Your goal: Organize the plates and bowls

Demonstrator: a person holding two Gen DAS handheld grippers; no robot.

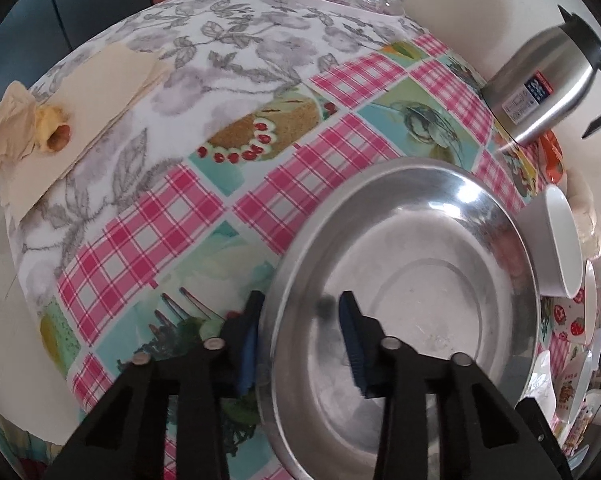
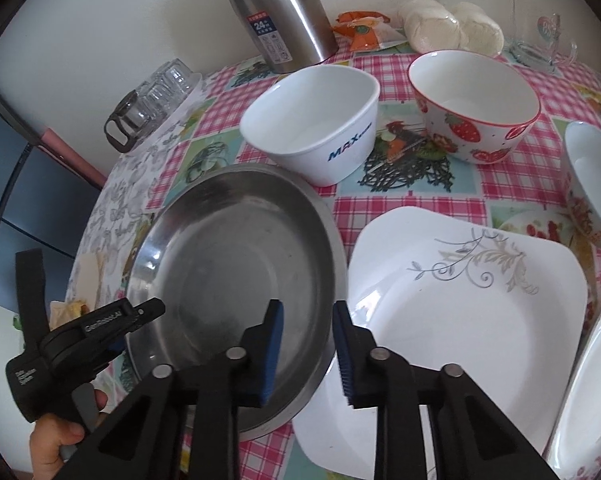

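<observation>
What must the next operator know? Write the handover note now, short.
Left gripper: jaws straddle the near-left rim of the steel pan; grip not confirmed.
Right gripper: jaws straddle the pan's right rim, one pad inside, one outside; grip not confirmed either.
Things: the pan sits on the table next to the white square plate. Behind them stand the white MAX bowl and the strawberry bowl, apart. More white dishes lie at the right edge.
Done: nothing stacked yet.
Left: check both grips, move the pan, then group the plates and bowls.
</observation>
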